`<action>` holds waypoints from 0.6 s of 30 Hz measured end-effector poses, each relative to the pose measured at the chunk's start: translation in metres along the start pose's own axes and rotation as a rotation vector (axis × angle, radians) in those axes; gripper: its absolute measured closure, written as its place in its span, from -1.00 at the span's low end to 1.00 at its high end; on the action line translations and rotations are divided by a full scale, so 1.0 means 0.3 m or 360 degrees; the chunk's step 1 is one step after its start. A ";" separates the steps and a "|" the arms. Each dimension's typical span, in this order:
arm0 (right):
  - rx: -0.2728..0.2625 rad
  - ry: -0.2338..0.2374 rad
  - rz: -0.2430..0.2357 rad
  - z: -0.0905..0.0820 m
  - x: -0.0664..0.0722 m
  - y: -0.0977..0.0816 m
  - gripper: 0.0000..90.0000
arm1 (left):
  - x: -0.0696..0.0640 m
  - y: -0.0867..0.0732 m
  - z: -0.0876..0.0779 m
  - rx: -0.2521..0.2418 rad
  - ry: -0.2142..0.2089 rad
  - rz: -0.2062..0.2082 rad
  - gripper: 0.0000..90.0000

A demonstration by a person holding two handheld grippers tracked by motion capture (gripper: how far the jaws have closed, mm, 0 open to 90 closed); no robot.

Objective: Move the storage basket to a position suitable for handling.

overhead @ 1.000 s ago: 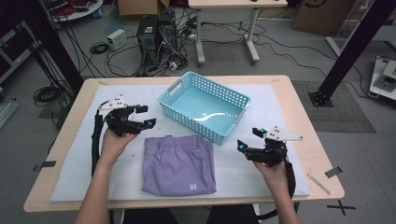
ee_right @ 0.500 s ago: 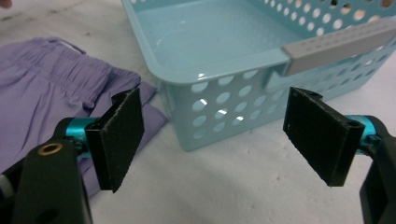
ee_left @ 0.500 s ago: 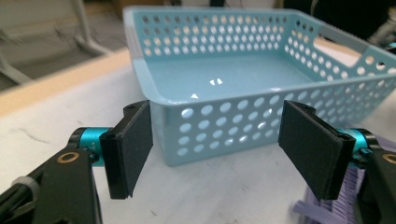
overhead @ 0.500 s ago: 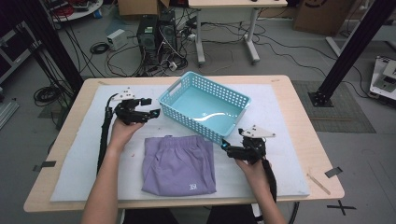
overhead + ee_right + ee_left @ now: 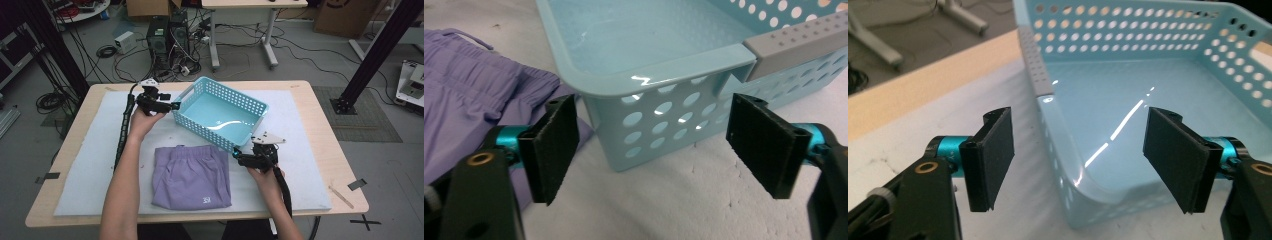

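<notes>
Two claws frame the empty basket mid-worktop: left claw agape at its near-left corner, right claw agape at the opposite corner, likely readying a two-handed lift; shorts lie just beside.

Your arms are bare, with no sleeves showing. Each hand wraps a black gripper: the left gripper and right gripper both carry a pale grey three-cornered plate on top and trail a ribbed black cable. Each has flat black pads on teal barrels, with brass screws on the black arms.
</notes>
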State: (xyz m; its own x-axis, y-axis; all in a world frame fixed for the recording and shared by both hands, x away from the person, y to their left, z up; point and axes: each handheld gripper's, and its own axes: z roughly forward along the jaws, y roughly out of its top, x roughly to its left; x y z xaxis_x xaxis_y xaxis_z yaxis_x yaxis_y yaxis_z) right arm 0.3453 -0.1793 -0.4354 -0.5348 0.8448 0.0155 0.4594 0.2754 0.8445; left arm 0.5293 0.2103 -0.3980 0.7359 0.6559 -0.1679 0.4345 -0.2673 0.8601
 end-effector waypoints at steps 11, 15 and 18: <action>0.0041 0.0060 -0.0020 0.034 -0.047 0.026 -0.44 | 0.020 -0.033 0.018 0.0042 -0.0195 -0.0146 0.10; 0.0041 0.0083 -0.0029 0.061 -0.082 0.049 -0.50 | 0.011 -0.048 -0.008 0.0043 -0.0185 -0.0184 0.10; 0.0055 0.0119 -0.0054 0.086 -0.109 0.073 -0.54 | -0.005 -0.064 -0.045 0.0050 -0.0137 -0.0210 0.10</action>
State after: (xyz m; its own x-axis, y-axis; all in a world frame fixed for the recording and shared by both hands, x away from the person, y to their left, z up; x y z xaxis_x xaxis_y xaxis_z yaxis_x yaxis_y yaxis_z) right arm 0.3910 -0.1891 -0.4312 -0.6013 0.7986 0.0282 0.4637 0.3200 0.8262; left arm 0.5129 0.2239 -0.4079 0.7125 0.6243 -0.3203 0.5455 -0.2058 0.8124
